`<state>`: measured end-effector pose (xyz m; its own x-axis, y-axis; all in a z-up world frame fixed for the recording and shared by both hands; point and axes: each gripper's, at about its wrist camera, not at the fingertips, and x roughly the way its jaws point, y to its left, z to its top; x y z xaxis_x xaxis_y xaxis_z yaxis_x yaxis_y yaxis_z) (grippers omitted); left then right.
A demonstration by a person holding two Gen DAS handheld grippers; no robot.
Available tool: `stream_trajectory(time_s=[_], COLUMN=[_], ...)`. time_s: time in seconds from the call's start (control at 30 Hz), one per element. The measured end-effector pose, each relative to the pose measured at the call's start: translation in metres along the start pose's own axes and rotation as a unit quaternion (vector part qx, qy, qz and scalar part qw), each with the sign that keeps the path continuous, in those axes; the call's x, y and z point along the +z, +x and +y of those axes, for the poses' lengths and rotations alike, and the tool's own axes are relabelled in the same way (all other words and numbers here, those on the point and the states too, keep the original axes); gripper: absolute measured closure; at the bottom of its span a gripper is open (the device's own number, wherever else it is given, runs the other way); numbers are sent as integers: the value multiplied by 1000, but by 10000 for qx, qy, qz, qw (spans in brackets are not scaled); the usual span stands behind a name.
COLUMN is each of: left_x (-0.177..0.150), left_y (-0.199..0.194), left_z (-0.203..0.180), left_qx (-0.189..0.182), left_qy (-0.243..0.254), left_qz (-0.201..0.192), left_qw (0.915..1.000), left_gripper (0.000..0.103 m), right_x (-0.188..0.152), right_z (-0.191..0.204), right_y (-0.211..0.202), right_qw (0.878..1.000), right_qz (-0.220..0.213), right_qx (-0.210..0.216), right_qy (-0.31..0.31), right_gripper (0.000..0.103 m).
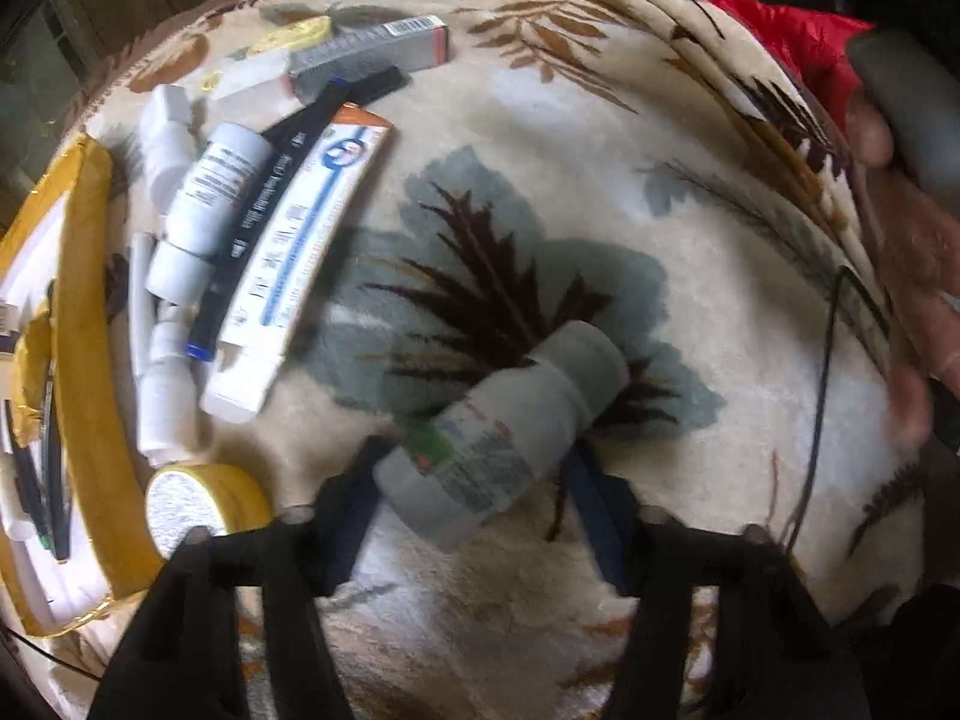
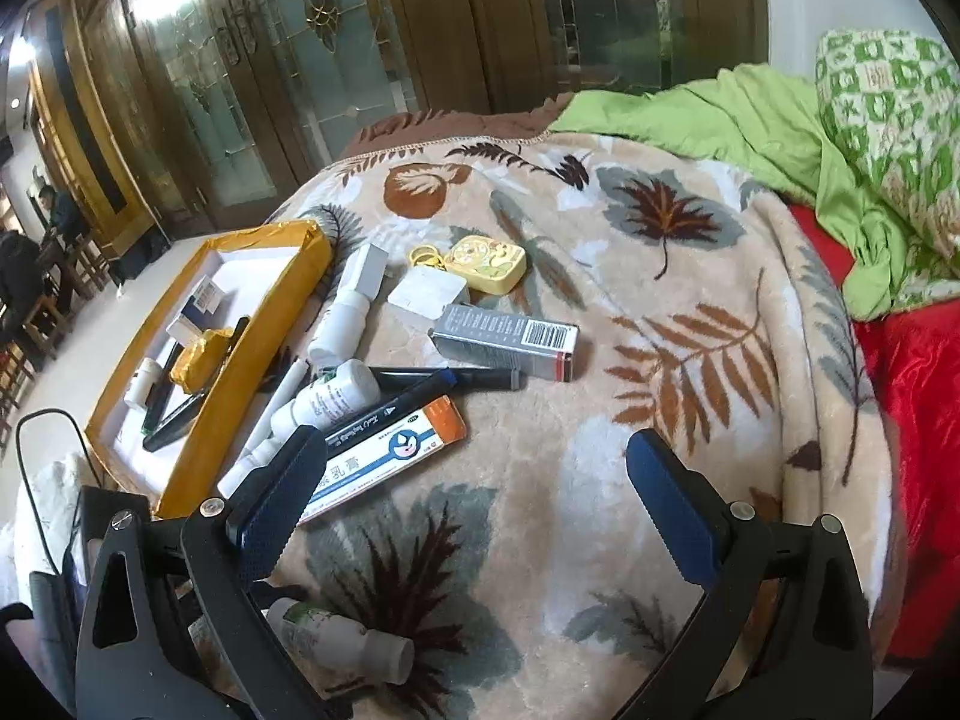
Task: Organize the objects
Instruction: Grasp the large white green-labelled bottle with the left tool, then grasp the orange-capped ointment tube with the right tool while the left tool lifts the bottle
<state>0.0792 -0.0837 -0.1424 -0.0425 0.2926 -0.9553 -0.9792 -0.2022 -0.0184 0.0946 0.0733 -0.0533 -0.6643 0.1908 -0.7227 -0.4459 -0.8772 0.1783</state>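
Observation:
A white bottle (image 1: 498, 438) with a green label lies on the leaf-patterned blanket between the open fingers of my left gripper (image 1: 474, 468); whether the pads touch it I cannot tell. The bottle also shows at the bottom left of the right wrist view (image 2: 336, 642). My right gripper (image 2: 474, 480) is open and empty above the blanket. A yellow-rimmed tray (image 2: 252, 324) holds pens and small boxes. Beside it lie white bottles (image 2: 336, 390), black markers (image 2: 420, 387), an orange-and-white tube box (image 2: 384, 456), a grey box (image 2: 510, 342) and a yellow case (image 2: 486, 264).
A yellow tape roll (image 1: 204, 504) sits by my left fingers. A green quilt (image 2: 780, 138) and red cloth (image 2: 912, 408) lie at the right. Glass doors stand behind the bed. A black cable (image 1: 822, 390) crosses the blanket at the right.

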Motion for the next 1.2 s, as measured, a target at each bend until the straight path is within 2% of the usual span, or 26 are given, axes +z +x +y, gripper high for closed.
stream_trajectory(time_s=[0.4,0.57,0.83,1.03,1.2], left_x=[-3,-3,-10,-10,-14], left_y=[-13,-26,-59,-75,-86], left_z=[6,16,46,54,69], left_qx=[74,171,595,1000,960], left_qy=[-208,-412,-1143,-1306,-1648], left_qz=[-297,-559,-1339,-1793,-1972], left_qw=[9993,9974,9826,9699,9616], left_gripper=[46,46,46,46,46], right_x=[-4,-6,-14,-19,-25], right_z=[-9,-17,-18,-9,-4], right_y=[8,10,20,29,39], right_qw=[9992,9982,9957,9920,9866], right_qz=[307,428,641,827,1017], right_qx=[142,191,369,648,843], right_qy=[196,385,563,703,956], right_gripper=[2,2,3,7,15])
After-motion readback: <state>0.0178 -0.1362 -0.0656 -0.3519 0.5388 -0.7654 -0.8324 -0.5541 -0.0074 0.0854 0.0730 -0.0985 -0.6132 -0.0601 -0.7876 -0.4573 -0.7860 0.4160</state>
